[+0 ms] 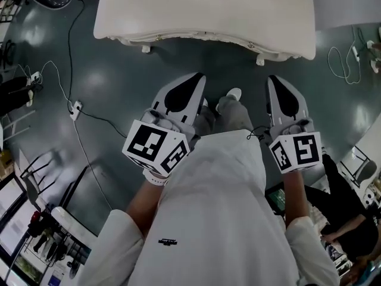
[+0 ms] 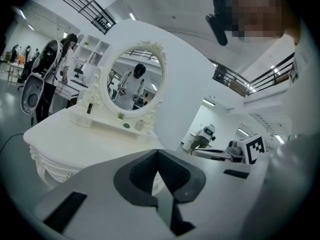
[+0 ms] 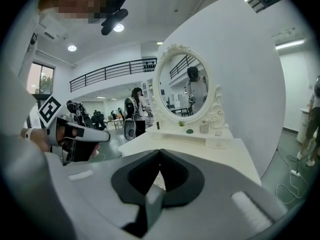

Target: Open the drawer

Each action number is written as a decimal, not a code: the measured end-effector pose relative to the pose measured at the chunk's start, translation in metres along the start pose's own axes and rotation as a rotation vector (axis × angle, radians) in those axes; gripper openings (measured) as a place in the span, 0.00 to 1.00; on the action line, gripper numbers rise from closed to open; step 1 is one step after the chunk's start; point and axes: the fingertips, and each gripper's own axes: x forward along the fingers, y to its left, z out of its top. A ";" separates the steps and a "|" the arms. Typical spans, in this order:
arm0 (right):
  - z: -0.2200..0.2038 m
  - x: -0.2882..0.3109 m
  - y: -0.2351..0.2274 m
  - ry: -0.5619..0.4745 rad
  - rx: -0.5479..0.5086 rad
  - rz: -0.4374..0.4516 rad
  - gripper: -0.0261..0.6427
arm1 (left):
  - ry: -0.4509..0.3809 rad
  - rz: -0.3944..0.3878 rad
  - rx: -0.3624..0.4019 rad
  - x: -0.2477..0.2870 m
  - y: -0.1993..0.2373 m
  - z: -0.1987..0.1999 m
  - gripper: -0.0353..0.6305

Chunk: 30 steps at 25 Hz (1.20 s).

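Note:
The white dressing table (image 1: 202, 5) stands ahead of me in the head view. Its scalloped front (image 1: 202, 39) holds the drawer, which has small knobs (image 1: 158, 37) and sits flush with the front. My left gripper (image 1: 197, 79) and right gripper (image 1: 274, 79) are held side by side over the floor, short of the table front and pointing at it. In the left gripper view the left gripper (image 2: 157, 153) has its tips together with nothing between them. The right gripper (image 3: 160, 152) is the same in the right gripper view. Neither touches the table.
An oval mirror (image 2: 131, 84) and small items stand on a raised shelf (image 3: 200, 136) at the back of the tabletop. Cables and a power strip (image 1: 74, 109) lie on the grey floor at left. Equipment racks (image 1: 36, 231) stand at lower left and more gear (image 1: 357, 171) at right.

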 end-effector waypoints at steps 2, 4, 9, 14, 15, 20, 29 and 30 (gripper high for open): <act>-0.004 0.006 -0.007 0.002 0.014 -0.005 0.06 | 0.003 0.008 -0.001 0.003 0.003 -0.002 0.07; -0.008 0.010 -0.012 0.005 0.031 -0.009 0.06 | 0.011 0.017 -0.009 0.006 0.006 -0.006 0.07; -0.021 0.020 -0.029 0.011 0.063 -0.020 0.06 | 0.047 0.025 -0.024 0.014 0.008 -0.020 0.07; -0.038 0.029 -0.043 0.032 0.070 -0.027 0.06 | 0.076 0.029 -0.024 0.023 0.011 -0.032 0.07; -0.040 0.031 -0.045 0.034 0.076 -0.026 0.07 | 0.080 0.032 -0.023 0.025 0.012 -0.033 0.07; -0.047 0.042 -0.049 0.034 0.099 -0.017 0.11 | 0.090 0.059 -0.019 0.034 0.019 -0.041 0.07; -0.077 0.067 -0.068 0.066 0.163 -0.043 0.25 | 0.122 0.081 -0.036 0.054 0.025 -0.065 0.07; -0.081 0.070 -0.070 0.072 0.167 -0.047 0.25 | 0.124 0.084 -0.039 0.055 0.026 -0.067 0.07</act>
